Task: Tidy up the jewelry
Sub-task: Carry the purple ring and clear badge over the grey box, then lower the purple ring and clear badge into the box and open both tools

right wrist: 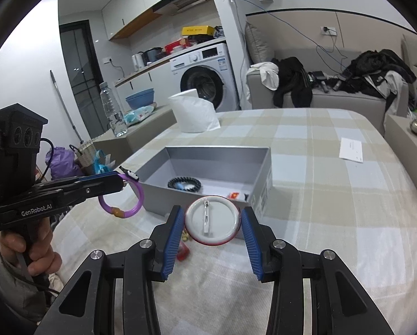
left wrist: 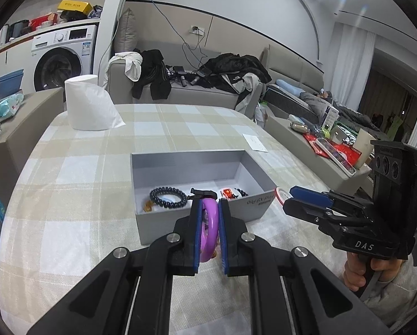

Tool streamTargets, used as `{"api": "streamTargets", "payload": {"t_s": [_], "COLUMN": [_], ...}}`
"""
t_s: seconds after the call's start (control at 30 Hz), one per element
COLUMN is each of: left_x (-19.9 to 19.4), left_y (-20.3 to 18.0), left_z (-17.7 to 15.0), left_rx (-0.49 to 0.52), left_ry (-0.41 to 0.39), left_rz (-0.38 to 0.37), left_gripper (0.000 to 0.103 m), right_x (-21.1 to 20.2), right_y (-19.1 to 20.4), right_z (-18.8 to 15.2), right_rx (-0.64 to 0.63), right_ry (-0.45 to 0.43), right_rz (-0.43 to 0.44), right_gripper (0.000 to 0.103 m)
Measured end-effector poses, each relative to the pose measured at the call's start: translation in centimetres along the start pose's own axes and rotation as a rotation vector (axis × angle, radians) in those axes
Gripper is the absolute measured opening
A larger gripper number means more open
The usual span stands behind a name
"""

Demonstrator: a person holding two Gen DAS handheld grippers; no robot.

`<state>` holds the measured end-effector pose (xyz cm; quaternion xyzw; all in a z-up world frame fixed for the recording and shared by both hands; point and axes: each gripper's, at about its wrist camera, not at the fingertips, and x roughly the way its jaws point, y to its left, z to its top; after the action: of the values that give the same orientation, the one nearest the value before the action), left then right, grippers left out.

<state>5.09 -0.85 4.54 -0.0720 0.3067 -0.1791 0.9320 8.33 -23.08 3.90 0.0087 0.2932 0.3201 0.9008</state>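
Both tongs loaded | left: purple bangle; right: badge, face hidden

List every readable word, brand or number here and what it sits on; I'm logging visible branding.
"DAS": body of the right gripper.
"GenRobot.AI": body of the left gripper.
Print on the grey box: upside down, unclear.
Washing machine labels, yellow box print and the paper slip: too small to read.

White letters "DAS" stand on the black body of the right gripper. "GenRobot.AI" is printed in white on the side of the left gripper. Print on the grey box wall, upside down, cannot be read.
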Motion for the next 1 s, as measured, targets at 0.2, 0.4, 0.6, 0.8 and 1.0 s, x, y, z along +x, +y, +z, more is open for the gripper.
{"api": "streamTargets", "payload": {"t_s": [0.2, 0.4, 0.6, 0.8, 1.0], "left_x": [-0.3, -0.2, 1.3, 3.2, 3.9], "left_y": [0.2, 0.8, 1.3, 2.5, 2.6], "left_z": [1.2, 2.4, 3.2, 2.7, 2.2], "left_rx": [0.011, 0.015, 0.023, 0.007, 0.003], "left_ry": [-0.036, -0.077, -0.096, -0.075, -0.041], "left_rz": [0.01, 0.035, 0.095, 0.137, 0.13], "left_gripper": [0.007, 0.007, 0.007, 0.007, 0.007], "right_x": [0.3, 1.1, 2.7, 5.1, 6.0], "right_y": [0.8, 1.1, 0.9, -0.2, -0.7], "right_z": [1.6, 3.0, 4.0, 4.4, 4.0], "right_rx": [-0.024, -0.034, -0.022, 0.02, 0.036], "right_ry": [-0.018, -0.028, -0.02, 0.02, 0.045], "right_rz": [0.017, 0.014, 0.002, -0.016, -0.031], "right_gripper": [0.041, 0.041, 0.041, 0.041, 0.041]}}
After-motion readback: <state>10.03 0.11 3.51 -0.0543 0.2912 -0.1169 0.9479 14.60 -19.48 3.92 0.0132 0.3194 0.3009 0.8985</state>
